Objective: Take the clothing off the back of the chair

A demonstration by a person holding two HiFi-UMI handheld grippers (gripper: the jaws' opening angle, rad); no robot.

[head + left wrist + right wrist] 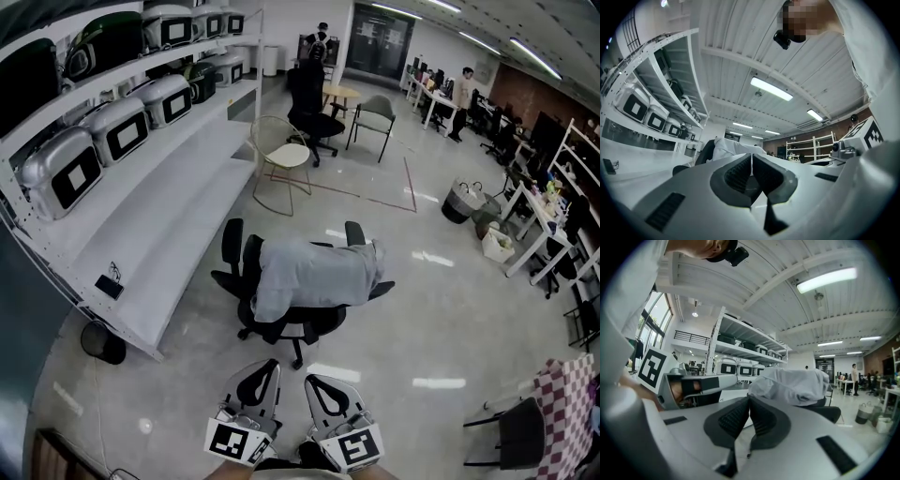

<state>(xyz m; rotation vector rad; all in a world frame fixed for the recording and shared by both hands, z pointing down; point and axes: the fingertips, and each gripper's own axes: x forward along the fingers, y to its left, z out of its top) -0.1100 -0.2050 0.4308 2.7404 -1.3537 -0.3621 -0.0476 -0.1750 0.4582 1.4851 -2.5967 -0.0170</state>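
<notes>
Grey clothing [314,277] lies over the back of the black chair [309,324], ahead of your two grippers.
Your left gripper [269,367] and right gripper [313,382] both have the jaws pressed together, holding nothing, well apart from the chair. At your left, the rack [187,187] holds grey cases [125,131]; a dark bin [101,342] stands under it.

Bright ceiling strip lights [771,89], glare patches on floor [439,382], fisheye-bent edges — near foreground perhaps soft
</notes>
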